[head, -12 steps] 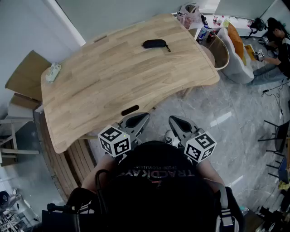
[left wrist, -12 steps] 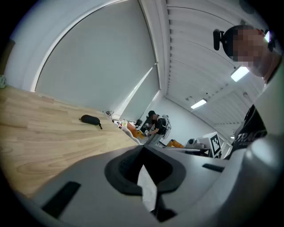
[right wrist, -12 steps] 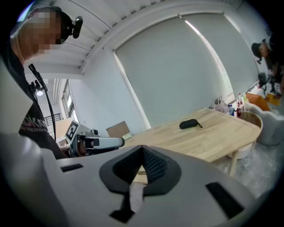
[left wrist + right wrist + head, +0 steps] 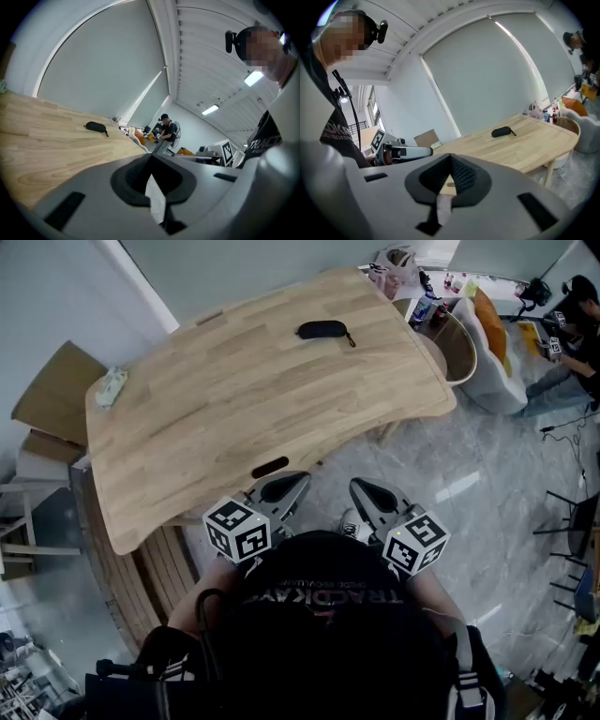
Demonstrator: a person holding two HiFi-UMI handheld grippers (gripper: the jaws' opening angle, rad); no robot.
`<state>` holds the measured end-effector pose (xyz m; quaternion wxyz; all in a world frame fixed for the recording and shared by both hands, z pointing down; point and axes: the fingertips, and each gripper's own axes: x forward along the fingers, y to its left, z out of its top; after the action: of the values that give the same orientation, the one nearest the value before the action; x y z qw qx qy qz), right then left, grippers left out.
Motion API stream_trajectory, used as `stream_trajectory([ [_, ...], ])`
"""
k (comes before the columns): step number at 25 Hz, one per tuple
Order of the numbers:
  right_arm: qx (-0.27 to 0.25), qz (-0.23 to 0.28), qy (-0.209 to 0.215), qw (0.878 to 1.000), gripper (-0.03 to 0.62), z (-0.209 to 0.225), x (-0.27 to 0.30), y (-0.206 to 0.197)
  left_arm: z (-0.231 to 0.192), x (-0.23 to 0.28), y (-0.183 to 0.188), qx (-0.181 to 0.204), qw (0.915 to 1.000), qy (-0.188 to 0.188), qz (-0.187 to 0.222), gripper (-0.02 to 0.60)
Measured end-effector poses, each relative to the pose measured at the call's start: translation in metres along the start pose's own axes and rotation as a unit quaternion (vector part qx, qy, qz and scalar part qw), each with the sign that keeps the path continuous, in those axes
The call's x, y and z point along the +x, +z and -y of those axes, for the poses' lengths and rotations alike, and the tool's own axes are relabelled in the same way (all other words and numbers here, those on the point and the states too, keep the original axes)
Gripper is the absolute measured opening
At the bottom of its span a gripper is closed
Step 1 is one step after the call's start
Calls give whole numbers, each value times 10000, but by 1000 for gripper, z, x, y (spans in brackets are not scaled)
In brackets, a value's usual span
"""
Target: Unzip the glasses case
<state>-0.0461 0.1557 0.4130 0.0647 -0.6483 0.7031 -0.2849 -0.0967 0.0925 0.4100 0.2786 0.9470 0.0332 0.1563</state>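
A black zipped glasses case (image 4: 322, 330) lies on the far side of the wooden table (image 4: 234, 418), its short pull cord trailing to the right. It also shows small in the left gripper view (image 4: 95, 126) and the right gripper view (image 4: 501, 132). My left gripper (image 4: 298, 482) and right gripper (image 4: 358, 487) are held close to my body at the table's near edge, far from the case. Both are shut with nothing between the jaws.
A small pale green object (image 4: 110, 388) rests at the table's far left corner. A dark oval slot (image 4: 270, 468) is cut near the table's front edge. A round wooden chair (image 4: 457, 348) and a person seated on the floor (image 4: 574, 329) are at the right.
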Motion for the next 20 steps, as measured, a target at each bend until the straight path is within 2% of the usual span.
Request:
stream_trajectory([
  [13, 27, -31, 140, 9999, 17, 10, 0, 0, -1, 10, -4, -93, 9999, 118, -82, 11],
  [20, -3, 27, 406, 9992, 17, 23, -10, 6, 15, 32, -5, -7, 10000, -31, -44, 11],
])
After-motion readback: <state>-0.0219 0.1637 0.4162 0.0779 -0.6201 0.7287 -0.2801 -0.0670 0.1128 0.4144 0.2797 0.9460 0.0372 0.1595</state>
